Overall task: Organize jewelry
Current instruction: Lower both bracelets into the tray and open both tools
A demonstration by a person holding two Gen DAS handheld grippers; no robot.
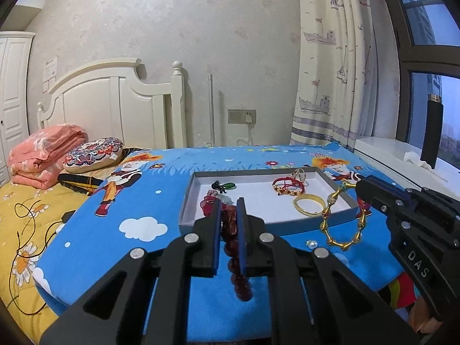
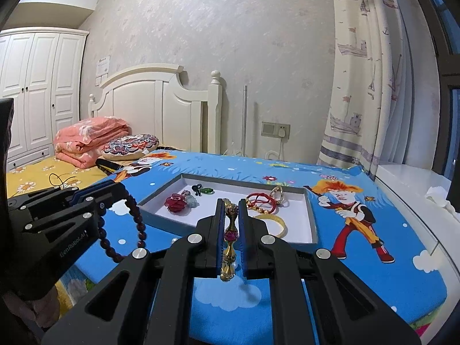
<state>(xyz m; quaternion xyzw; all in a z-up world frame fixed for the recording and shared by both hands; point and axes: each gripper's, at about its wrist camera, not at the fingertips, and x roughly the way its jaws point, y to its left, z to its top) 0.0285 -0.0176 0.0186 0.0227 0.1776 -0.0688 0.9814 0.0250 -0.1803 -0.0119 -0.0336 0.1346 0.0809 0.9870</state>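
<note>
My left gripper (image 1: 229,202) is shut on a dark red bead bracelet (image 1: 237,270), which hangs from it above the blue cartoon cloth, just in front of the tray. The right wrist view shows that bracelet (image 2: 138,224) dangling as a loop. My right gripper (image 2: 231,204) is shut on a gold link bracelet (image 2: 230,241), which hangs near the tray's front right corner (image 1: 342,230). The grey-rimmed white tray (image 1: 256,172) holds a red rose brooch (image 2: 175,202), a green pendant (image 2: 206,190), a red string bracelet (image 2: 261,201), a gold bangle (image 2: 277,225) and a ring (image 2: 277,192).
A small pearl bead (image 1: 312,243) lies on the cloth (image 1: 138,195) in front of the tray. To the left is a bed with a yellow sheet, a black cord (image 1: 26,230), a folded pink quilt (image 1: 43,155) and a round cushion (image 1: 92,153). A white windowsill (image 2: 414,184) runs along the right.
</note>
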